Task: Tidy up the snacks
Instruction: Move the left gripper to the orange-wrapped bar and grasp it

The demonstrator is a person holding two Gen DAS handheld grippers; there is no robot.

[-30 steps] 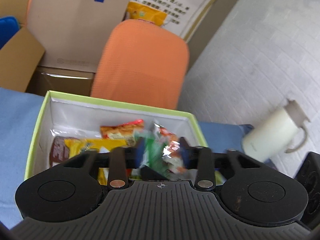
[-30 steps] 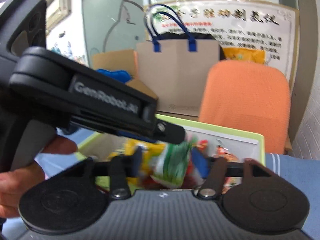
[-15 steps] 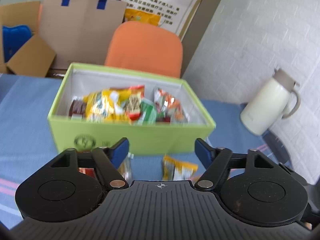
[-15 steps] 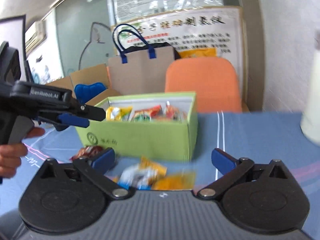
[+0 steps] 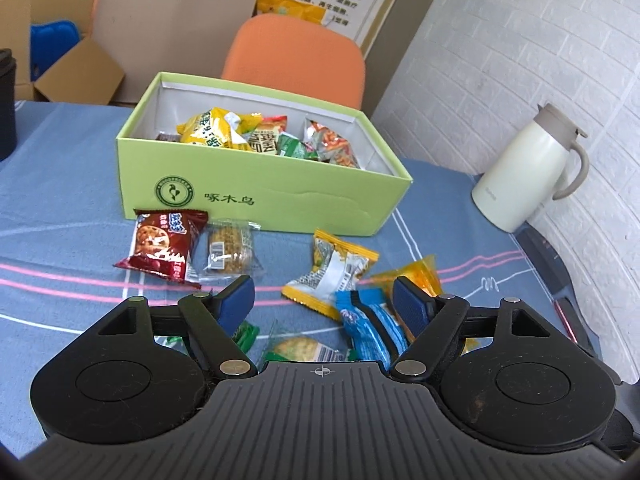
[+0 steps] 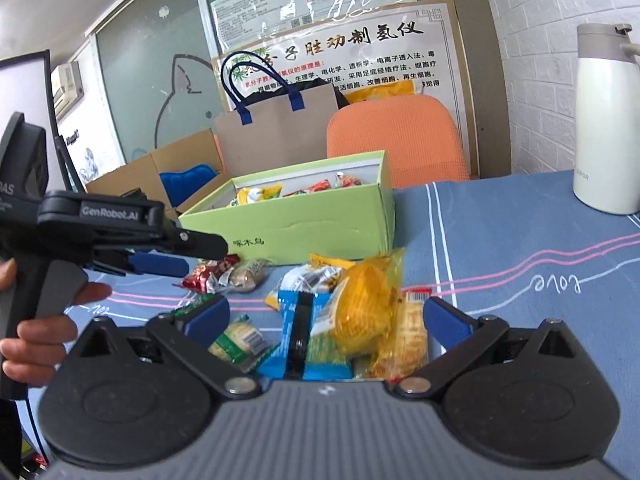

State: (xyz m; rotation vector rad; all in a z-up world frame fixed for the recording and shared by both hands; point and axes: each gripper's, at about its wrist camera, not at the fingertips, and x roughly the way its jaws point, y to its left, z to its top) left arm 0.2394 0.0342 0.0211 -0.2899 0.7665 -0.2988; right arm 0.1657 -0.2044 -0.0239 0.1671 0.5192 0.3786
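Left gripper: we hold it released, jaws spread with nothing pressed between them, hovering low over the loose snacks on the blue tablecloth
Right gripper: released too, jaws at their widest — packets lie under the gap, none clamped
Under our left jaws: a blue packet beside the right pad, a white-and-yellow packet just ahead, a green-edged cracker packet nearest the camera
Under our right jaws: the blue packet and a yellow mesh-look bag overlapping in a heap
Further out: a red cookie packet and a clear oat bar lie touching the front wall of the green box
Box: open, already holding several packets
Step in hand: we judge this as choosing the next pickups — about eight snacks are not yet boxed
Next move: each hand must settle on one packet; the heap overlaps, so we should pinch a free edge and lift clear before crossing to the box
Bystanders: white thermos, well apart at the wall
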